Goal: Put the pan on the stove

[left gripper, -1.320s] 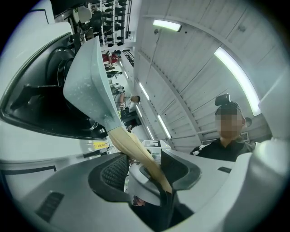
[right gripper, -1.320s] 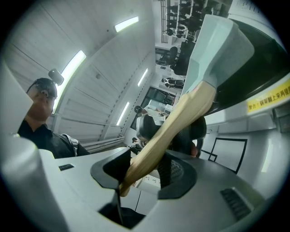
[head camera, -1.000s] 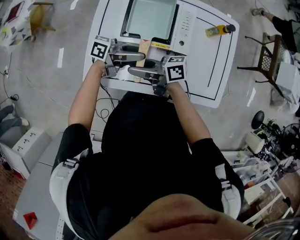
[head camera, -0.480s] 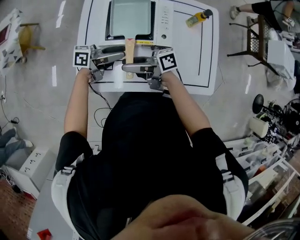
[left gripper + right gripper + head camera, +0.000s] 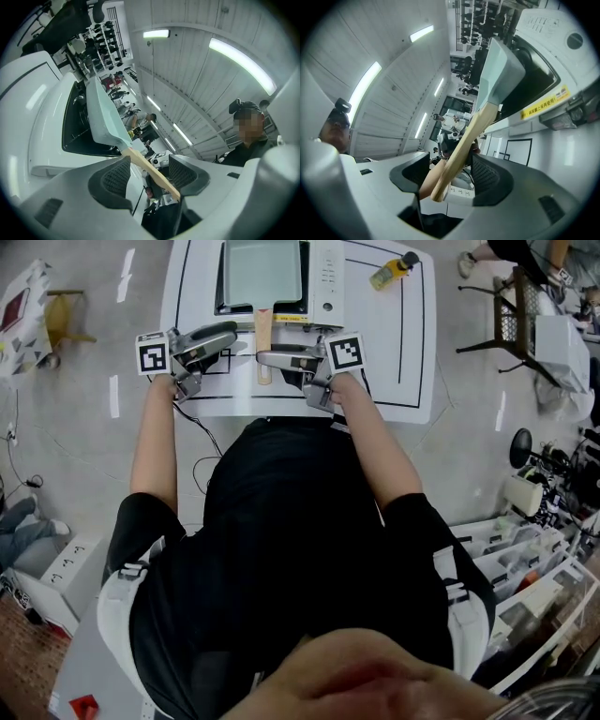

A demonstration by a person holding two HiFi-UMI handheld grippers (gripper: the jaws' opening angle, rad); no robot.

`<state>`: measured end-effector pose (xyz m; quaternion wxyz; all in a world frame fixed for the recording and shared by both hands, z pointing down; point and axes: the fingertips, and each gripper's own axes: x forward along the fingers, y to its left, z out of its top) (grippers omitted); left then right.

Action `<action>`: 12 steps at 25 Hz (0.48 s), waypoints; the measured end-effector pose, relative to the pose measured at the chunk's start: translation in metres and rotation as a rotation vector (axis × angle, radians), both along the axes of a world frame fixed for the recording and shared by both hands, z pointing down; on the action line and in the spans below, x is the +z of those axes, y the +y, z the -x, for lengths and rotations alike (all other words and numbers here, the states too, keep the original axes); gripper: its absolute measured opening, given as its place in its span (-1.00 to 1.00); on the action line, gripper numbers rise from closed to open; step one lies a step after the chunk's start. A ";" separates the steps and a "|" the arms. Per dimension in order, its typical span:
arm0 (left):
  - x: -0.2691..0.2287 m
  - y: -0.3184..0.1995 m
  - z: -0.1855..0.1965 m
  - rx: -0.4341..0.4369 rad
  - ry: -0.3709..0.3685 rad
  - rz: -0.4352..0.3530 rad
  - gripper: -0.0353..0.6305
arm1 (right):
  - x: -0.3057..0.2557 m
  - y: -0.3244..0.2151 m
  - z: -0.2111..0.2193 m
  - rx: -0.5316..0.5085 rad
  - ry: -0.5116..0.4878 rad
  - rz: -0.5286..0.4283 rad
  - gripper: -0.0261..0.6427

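The pan [image 5: 262,273] sits on the stove [image 5: 328,282], so I judge the job done. My left gripper [image 5: 228,333] and right gripper [image 5: 266,357] have just opened wide, with the handle [image 5: 263,341] loose between the jaws.

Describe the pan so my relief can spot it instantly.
On the white table, find the white stove near its far edge. The pale green rectangular pan sits on it, its wooden handle pointing toward the person. The small yellow bottle to its right has no handle.

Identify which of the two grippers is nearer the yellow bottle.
The right gripper: it is on the same side of the pan's wooden handle as the yellow bottle; the left gripper is on the other side, farther away.
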<state>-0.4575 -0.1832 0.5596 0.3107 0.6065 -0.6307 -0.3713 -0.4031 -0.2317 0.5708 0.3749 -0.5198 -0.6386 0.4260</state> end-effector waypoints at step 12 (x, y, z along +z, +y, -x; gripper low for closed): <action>-0.078 0.020 -0.016 -0.232 -0.313 0.107 -0.32 | -0.051 -0.112 0.002 0.426 -0.323 -0.165 -0.19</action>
